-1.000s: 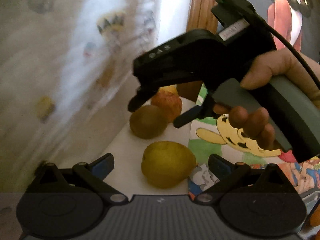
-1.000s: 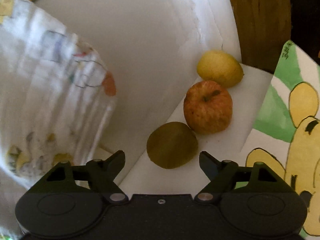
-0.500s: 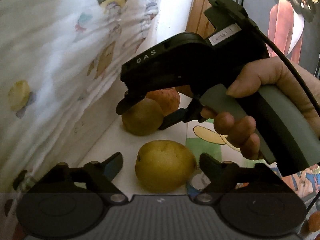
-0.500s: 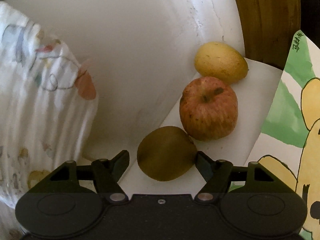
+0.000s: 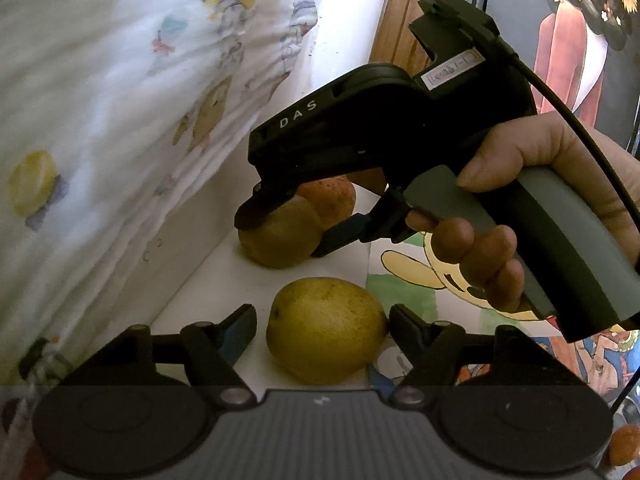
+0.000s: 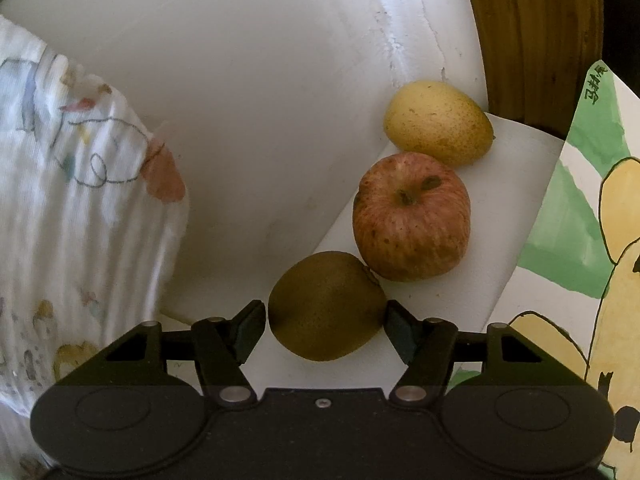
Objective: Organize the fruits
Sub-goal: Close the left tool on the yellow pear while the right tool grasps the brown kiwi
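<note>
brown kiwi (image 6: 325,306) sits between the right tool's (image 6: 325,325) spread fingers, touching the apple (image 6: 411,216); left tool (image 5: 322,326) brackets the pear (image 5: 326,328), fingers apart.

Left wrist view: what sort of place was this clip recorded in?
Most likely a home, perhaps a child's room or play corner. A cartoon-printed cloth hangs on one side, a hand-painted cartoon bear picture lies beside the fruit, and a wooden post stands behind.
</note>
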`<state>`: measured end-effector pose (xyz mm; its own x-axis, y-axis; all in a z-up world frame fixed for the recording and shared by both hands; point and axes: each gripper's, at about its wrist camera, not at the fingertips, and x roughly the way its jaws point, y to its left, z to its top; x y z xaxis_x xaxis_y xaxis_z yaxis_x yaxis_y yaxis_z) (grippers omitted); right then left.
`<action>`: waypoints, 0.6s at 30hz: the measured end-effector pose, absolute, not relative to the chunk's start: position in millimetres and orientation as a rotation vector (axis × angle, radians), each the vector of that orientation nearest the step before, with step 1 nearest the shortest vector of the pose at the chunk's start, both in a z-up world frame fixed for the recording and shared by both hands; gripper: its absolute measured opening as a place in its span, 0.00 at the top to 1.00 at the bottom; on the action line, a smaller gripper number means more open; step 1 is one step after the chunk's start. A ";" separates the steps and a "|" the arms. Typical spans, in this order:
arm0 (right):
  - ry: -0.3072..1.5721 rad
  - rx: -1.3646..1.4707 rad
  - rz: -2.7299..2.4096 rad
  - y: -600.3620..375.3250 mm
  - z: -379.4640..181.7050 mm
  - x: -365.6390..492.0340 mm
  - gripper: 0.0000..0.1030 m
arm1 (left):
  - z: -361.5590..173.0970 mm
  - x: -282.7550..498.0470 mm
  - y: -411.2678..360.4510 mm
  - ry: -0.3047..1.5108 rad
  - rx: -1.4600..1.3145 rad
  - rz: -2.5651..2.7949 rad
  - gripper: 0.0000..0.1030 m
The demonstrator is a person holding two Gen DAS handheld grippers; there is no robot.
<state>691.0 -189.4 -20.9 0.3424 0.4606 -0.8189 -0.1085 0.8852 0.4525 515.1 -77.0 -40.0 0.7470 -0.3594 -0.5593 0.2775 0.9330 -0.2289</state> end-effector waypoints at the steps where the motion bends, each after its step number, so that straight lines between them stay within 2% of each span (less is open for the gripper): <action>1: 1.168 0.347 0.379 -189.7 -22.0 690.7 0.34 | -38.1 512.1 -76.9 0.639 -0.136 -0.353 0.27; 5: 1.166 0.337 0.378 -188.4 -23.3 690.2 0.36 | -35.7 509.8 -78.8 0.634 -0.131 -0.367 0.35; 18: 1.129 0.356 0.390 -193.1 -27.8 680.3 0.38 | -31.9 501.7 -79.0 0.636 -0.118 -0.358 0.37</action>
<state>680.3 -193.1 -27.8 0.3741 0.4730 -0.7977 -0.1207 0.8777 0.4638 501.7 -79.0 -31.9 0.7456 -0.3619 -0.5596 0.2903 0.9322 -0.2162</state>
